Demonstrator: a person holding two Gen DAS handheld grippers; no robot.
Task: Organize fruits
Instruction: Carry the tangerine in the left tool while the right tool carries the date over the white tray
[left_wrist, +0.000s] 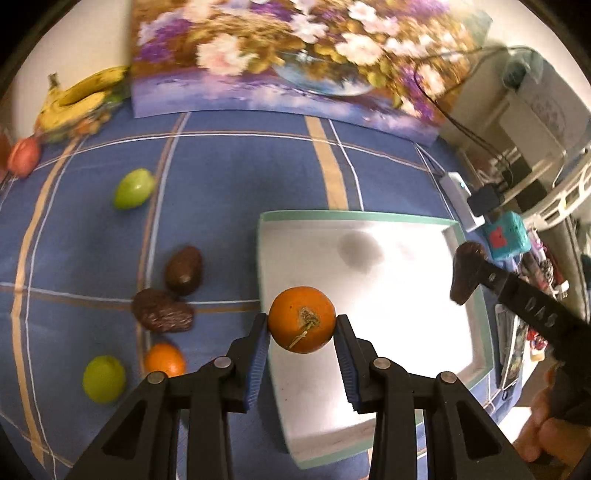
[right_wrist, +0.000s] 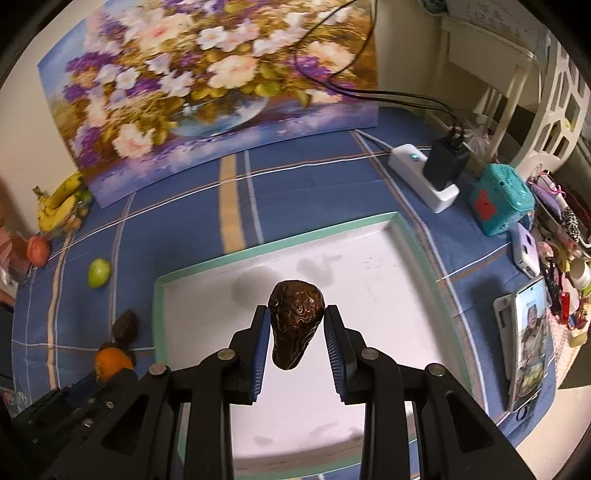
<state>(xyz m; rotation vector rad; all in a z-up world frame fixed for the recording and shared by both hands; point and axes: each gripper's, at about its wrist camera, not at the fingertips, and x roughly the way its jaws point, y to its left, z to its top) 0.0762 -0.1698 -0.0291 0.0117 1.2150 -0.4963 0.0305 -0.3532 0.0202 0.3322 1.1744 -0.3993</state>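
Left gripper (left_wrist: 301, 323) fingers (left_wrist: 258, 354) clasp an orange (left_wrist: 301, 319) between their tips, above the near-left rim of the white tray (left_wrist: 369, 266); right gripper (right_wrist: 295, 325) fingers (right_wrist: 260, 350) clasp a dark wrinkled avocado (right_wrist: 293, 325) over the tray's middle; remaining fruits lie left on the blue tabletop (left_wrist: 221, 166).

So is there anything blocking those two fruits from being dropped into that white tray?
Nothing visible. The orange in the left gripper and the brown wrinkled fruit in the right gripper hang over the white tray, whose floor is bare beneath them.
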